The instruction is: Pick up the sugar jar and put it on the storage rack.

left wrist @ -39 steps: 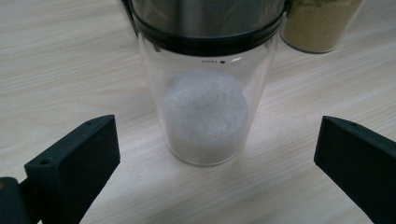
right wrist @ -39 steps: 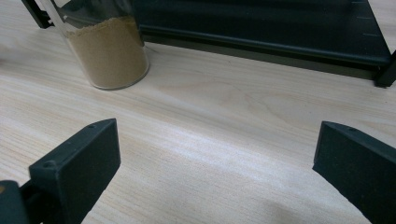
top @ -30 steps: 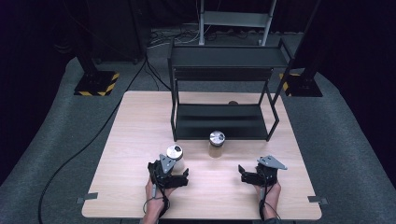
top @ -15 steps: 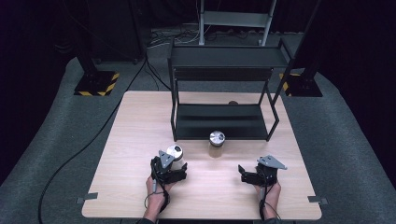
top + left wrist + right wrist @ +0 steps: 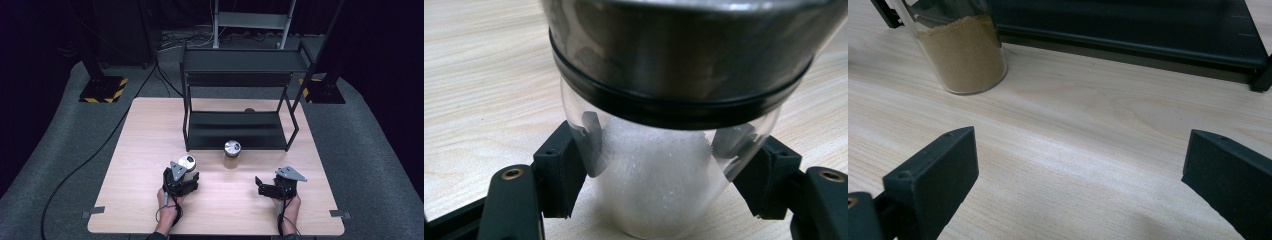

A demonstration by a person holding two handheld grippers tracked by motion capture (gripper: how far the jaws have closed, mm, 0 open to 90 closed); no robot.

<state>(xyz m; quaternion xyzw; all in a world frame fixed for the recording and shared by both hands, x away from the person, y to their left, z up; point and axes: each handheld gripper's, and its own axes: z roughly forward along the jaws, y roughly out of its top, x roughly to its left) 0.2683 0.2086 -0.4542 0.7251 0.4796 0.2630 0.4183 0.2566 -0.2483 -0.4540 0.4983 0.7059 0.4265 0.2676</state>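
A glass jar of white powder (image 5: 188, 161) with a metal lid stands on the wooden table (image 5: 150, 130). My left gripper (image 5: 185, 171) has just been closing its jaws, and they are now shut on this jar. In the left gripper view both pads (image 5: 561, 170) press the sides of the white-powder jar (image 5: 649, 195) below its lid. A second jar, holding brown powder (image 5: 232, 153), stands in front of the black rack (image 5: 235, 131). My right gripper (image 5: 261, 184) rests open near the front edge. Between its wide jaws (image 5: 1078, 185) is bare wood, and the brown-powder jar (image 5: 963, 55) stands farther off at the upper left.
The black two-level rack (image 5: 1128, 30) takes up the far middle of the table; its lower shelf sits just behind the brown jar. Cables run over the grey floor (image 5: 75, 150) at the left. A black stand with striped base (image 5: 102, 89) is beyond the table's left corner.
My left gripper has slid forward around the white-powder jar and its jaws have closed on it. The right gripper and the brown jar have stayed where they were.
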